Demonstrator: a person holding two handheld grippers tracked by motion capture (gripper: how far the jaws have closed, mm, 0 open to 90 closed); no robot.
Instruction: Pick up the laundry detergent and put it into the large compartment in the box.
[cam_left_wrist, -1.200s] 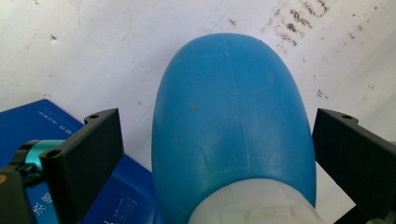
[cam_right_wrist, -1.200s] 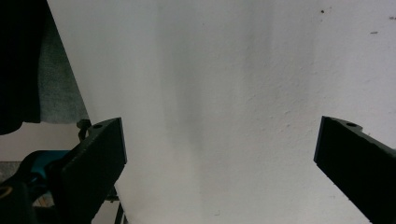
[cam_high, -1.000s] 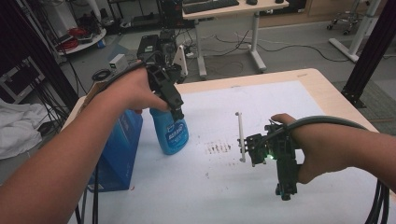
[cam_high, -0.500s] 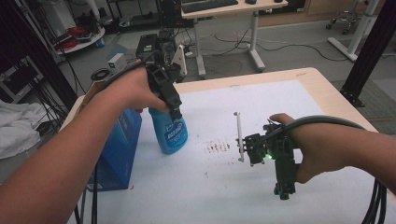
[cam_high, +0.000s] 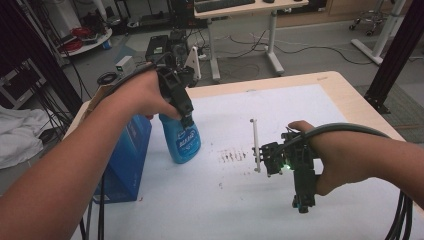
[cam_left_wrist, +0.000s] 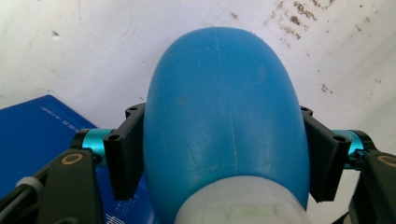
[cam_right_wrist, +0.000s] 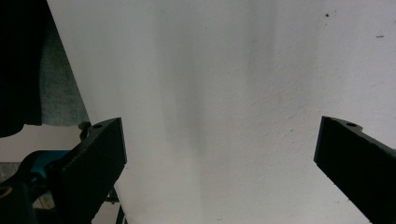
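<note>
A blue spray bottle (cam_high: 181, 141) stands on the white mat (cam_high: 280, 110), left of centre. My left gripper (cam_high: 185, 117) comes down from above and is shut on its upper part. In the left gripper view the two black jaws press on either side of the blue spray bottle (cam_left_wrist: 224, 112), with my left gripper (cam_left_wrist: 224, 156) looking down over its white collar. My right gripper (cam_high: 294, 172) hovers over the mat at the right. Its jaws stand wide apart in the right gripper view, and my right gripper (cam_right_wrist: 219, 154) has only white mat between them.
A blue box (cam_high: 126, 157) stands at the table's left edge, right beside the bottle. Dark smudges (cam_high: 233, 156) mark the mat between the bottle and the right gripper. A thin white stick (cam_high: 255, 145) shows just left of the right gripper. Desks and cables lie beyond the table.
</note>
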